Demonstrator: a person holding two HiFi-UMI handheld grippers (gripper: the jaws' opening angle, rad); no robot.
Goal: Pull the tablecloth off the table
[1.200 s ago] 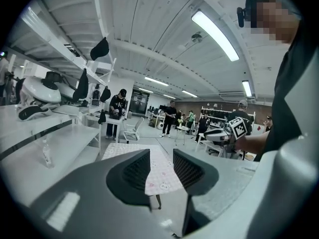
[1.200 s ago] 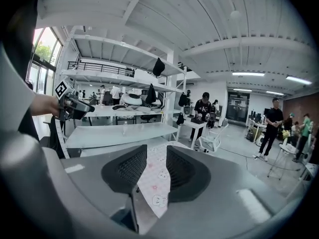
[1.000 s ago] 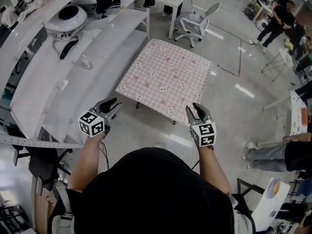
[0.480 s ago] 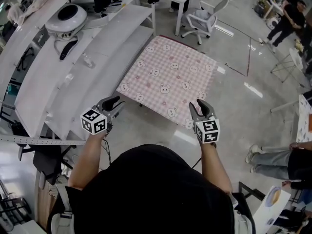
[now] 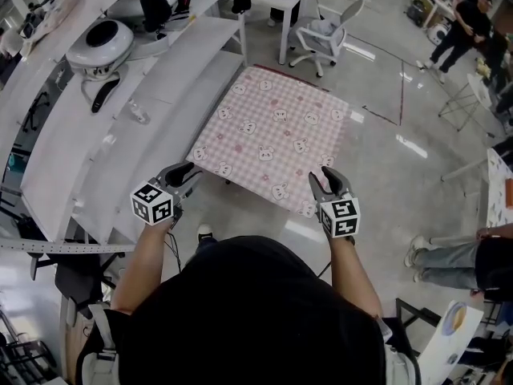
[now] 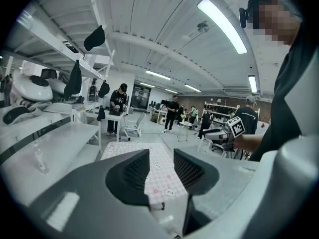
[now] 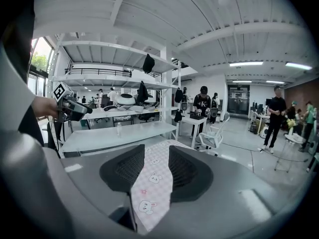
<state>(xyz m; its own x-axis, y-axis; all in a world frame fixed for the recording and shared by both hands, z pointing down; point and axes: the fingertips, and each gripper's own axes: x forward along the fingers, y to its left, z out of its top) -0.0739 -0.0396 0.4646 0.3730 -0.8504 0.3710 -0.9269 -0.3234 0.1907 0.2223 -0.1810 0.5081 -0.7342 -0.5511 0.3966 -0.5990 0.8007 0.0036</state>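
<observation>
A pink checked tablecloth (image 5: 272, 131) with small bunny prints covers a low square table and hangs over its near edge. My left gripper (image 5: 189, 172) is open just short of the cloth's near left corner. My right gripper (image 5: 327, 176) is open at the near right corner, above the hanging edge; its jaws have just been opening, with nothing gripped between them. In the left gripper view the tablecloth (image 6: 162, 180) shows through the gap of the left gripper (image 6: 160, 159). In the right gripper view the tablecloth (image 7: 149, 190) lies beyond the right gripper (image 7: 157, 158).
Long white benches (image 5: 104, 143) run along the left, close beside the table, with a white rounded device (image 5: 100, 45) on them. An office chair (image 5: 325, 32) stands behind the table. People stand at the far right (image 5: 465, 18); legs (image 5: 445, 255) show at the right edge.
Both grippers have come forward and slightly down, closer to the cloth's near edge. The right jaws stand a little wider than before.
</observation>
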